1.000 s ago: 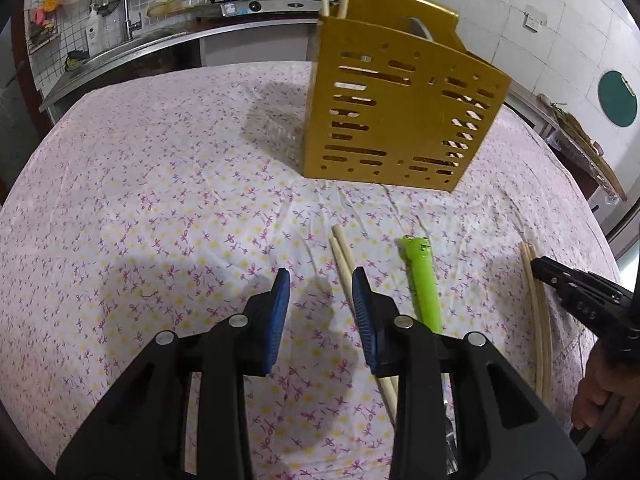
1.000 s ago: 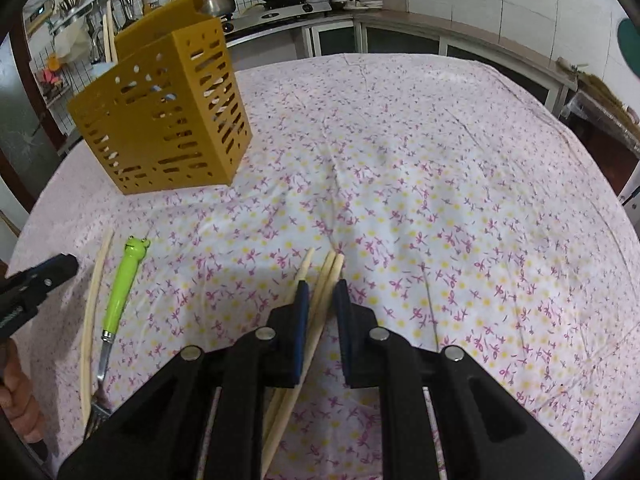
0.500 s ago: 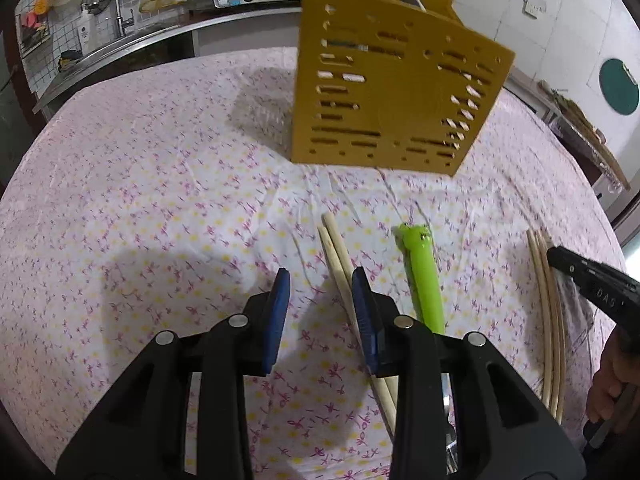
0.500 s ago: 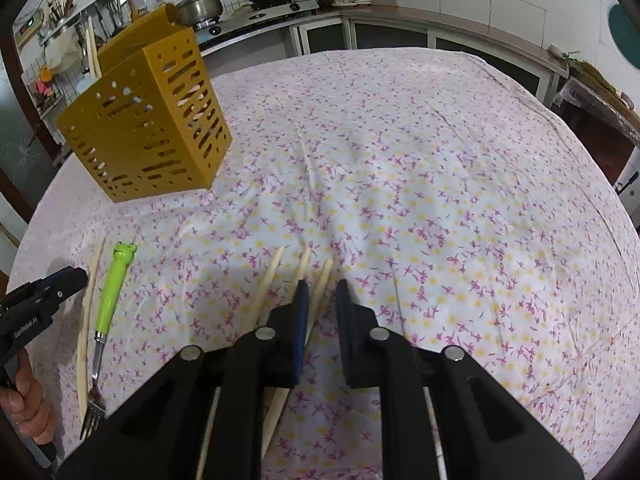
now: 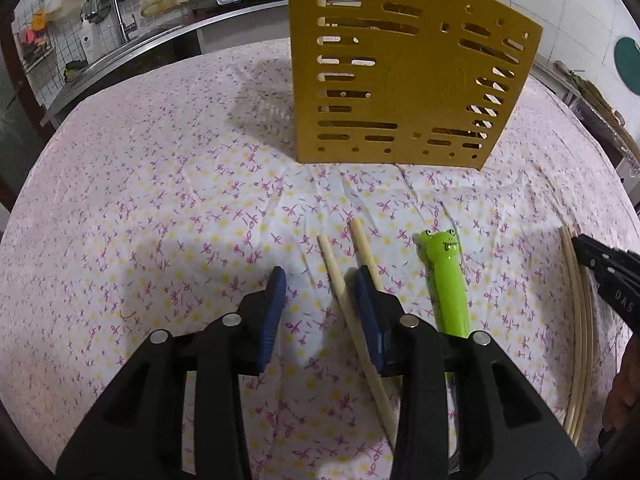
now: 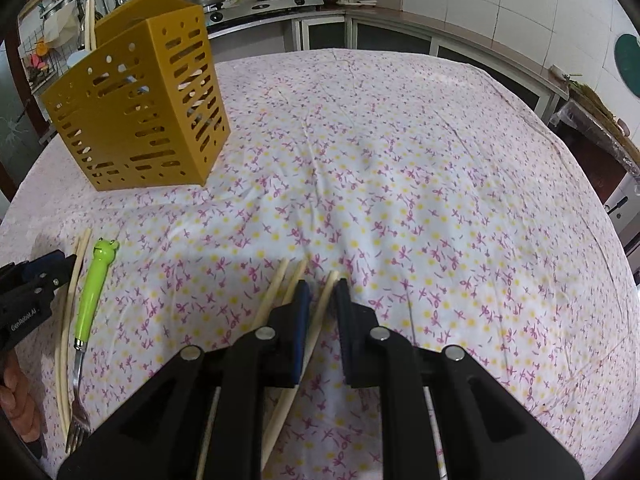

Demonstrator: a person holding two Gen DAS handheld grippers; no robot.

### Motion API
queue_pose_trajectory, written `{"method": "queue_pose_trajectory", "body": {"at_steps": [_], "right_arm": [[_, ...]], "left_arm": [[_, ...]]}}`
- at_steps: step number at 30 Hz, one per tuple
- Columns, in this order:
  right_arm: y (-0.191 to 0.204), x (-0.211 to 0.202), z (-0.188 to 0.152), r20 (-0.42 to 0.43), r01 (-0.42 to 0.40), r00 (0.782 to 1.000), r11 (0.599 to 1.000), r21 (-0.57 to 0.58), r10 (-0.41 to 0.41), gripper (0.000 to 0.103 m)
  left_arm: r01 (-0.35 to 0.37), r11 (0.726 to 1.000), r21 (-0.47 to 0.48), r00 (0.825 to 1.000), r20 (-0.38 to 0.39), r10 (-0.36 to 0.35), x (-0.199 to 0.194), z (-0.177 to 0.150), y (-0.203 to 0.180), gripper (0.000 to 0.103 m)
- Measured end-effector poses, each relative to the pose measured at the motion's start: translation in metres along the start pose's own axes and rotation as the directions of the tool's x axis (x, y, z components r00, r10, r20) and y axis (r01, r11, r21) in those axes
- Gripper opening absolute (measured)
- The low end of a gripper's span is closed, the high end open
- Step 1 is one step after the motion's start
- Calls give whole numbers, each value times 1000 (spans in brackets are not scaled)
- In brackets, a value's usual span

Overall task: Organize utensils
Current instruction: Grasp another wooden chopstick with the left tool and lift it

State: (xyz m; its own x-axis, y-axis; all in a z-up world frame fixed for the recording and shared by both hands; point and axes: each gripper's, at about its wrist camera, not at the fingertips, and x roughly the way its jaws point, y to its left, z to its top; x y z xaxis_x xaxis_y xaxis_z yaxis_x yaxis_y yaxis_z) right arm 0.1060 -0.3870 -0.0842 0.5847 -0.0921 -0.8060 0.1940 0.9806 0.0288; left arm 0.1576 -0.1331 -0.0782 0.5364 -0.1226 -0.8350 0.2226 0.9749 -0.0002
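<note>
mostly still to do. yellow caddy [image 5: 404,92] stood upright at the far side of the floral cloth [image 5: 160,200], with a couple of chopsticks already poking out of it in the right view. still loose on the cloth: a chopstick pair [image 5: 340,280] at the left gripper [image 5: 318,312], the frog-handled fork [image 6: 90,300] just beside it, and three more chopsticks [image 6: 320,308] at the right gripper [image 6: 322,312]. left jaws were opening, one stick between them, not pinched. right jaws were narrow around one stick; couldn't tell if the pads pressed it.
</note>
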Motion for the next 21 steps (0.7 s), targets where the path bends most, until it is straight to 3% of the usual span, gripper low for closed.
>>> {"method": "queue_pose_trajectory", "body": {"at_steps": [5,10,15,21], "right_arm": [[10,0,-1,5,20,1000,999,-25,-20,10],[10,-4,-2,3,-10,1000,1000,-3,10,6],[4,-13,-1,16,-60,998,998,24,60,5],[1,-39,6,85,-103,991,994,35,100,5]], "left_arm": [[-13,1000,3,1000,-13,13,4,10,-3,27],[-15,1000,1,1000,-7,15,1,10,-3,7],[50,998,-46,999,15,-49,-12,7,9,4],[81,995,-53,994,76,-77,-33,10,15,0]]}}
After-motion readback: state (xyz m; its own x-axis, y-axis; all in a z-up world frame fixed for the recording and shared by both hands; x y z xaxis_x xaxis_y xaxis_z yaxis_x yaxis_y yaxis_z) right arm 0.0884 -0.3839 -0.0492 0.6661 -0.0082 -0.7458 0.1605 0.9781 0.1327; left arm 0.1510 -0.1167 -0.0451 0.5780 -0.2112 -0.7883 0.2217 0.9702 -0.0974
